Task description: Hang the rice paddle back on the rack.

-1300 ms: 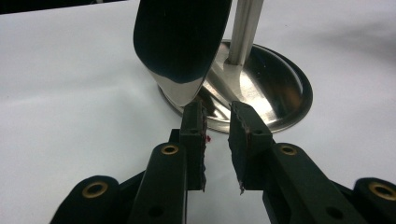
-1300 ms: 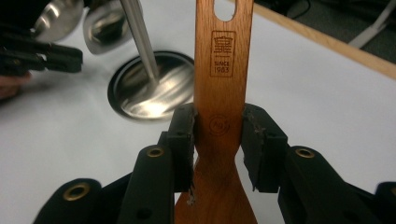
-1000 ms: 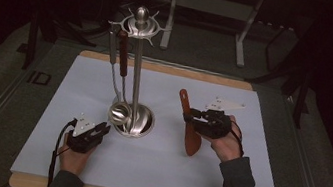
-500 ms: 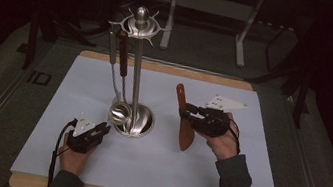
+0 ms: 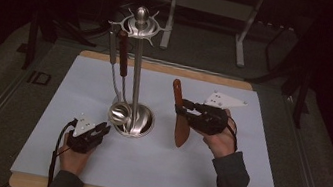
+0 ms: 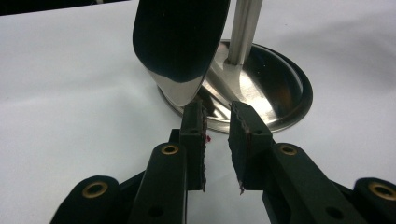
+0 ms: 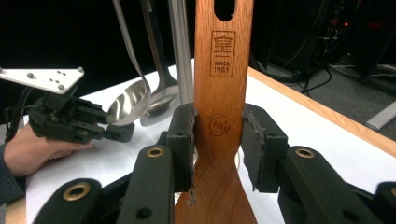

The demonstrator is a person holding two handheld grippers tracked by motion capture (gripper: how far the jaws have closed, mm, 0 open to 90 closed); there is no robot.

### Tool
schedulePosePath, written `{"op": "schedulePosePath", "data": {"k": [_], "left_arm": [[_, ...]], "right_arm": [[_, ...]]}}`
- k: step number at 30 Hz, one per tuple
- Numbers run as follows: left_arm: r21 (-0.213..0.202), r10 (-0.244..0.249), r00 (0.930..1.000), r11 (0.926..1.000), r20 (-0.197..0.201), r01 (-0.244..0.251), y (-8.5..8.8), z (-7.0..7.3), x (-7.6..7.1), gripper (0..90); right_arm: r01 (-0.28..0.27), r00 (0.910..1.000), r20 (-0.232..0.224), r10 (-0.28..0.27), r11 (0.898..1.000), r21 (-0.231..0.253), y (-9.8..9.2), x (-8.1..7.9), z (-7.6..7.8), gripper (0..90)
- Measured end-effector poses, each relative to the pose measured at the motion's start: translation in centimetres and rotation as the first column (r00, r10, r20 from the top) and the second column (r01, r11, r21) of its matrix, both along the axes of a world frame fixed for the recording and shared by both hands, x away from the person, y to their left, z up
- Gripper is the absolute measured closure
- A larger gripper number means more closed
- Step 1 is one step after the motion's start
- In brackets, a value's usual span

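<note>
- Dark surroundings are seen around a tabletop [image 5: 51,105] covered by one pale sheet, with a wooden edge showing at the near and far sides.
- One steel utensil stand [image 5: 135,68] is set upright on the sheet, left of centre, with a round shiny base [image 5: 141,125] and a hook crown on top.
- Two metal utensils are hung from the stand: a ladle [image 5: 121,112], whose bowl is seen low beside the base, and a second utensil [image 5: 122,56] with a dark handle.
- One wooden spatula [image 5: 181,121] is counted, and it is found right of the stand, with its handle pointing up and away and its blade low.
- Two tongs are counted, one in each hand.
- The right tongs [image 5: 183,110] are closed about halfway on the spatula's neck; in the right gripper view the wood [image 7: 222,93] is seen clamped between both pads, just below the stamped mark.
- The left tongs [image 5: 103,129] are held low over the sheet just beside the base; in the left gripper view the jaws are seen partly apart with nothing between them, their tips near the base rim [image 6: 280,123] and the ladle bowl [image 6: 180,46].
</note>
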State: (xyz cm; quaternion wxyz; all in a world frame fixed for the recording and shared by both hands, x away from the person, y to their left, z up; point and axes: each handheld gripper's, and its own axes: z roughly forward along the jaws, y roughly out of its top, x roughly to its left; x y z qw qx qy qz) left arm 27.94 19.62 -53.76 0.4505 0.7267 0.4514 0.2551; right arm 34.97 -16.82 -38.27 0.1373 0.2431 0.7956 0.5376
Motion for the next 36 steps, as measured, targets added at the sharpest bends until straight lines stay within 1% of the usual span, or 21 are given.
{"op": "schedulePosePath", "data": {"k": [12, 19, 27, 36], "left_arm": [[-0.001, -0.001, 1.0, 1.0, -0.001, 0.001, 0.0, 0.0, 0.0, 75.9], [-0.001, -0.001, 1.0, 1.0, -0.001, 0.001, 0.0, 0.0, 0.0, 75.9], [-0.002, -0.002, 1.0, 1.0, -0.002, 0.002, 0.0, 0.0, 0.0, 75.8], [-0.001, -0.001, 1.0, 1.0, -0.002, 0.001, 0.0, 0.0, 0.0, 75.6]], "right_arm": [[-0.024, 0.9996, 0.018, 0.023, 0.999, 0.043, 1.2, -0.1, 0.8, 66.4], [-0.032, 0.9992, 0.027, 0.03, 0.998, 0.048, 1.6, -0.1, 1.1, 66.4], [-0.037, 0.9982, 0.049, 0.034, 0.997, 0.069, 1.9, -0.3, 1.5, 66.4], [-0.053, 0.997, 0.061, 0.048, 0.995, 0.083, 2.4, -0.4, 2.0, 66.4]]}}
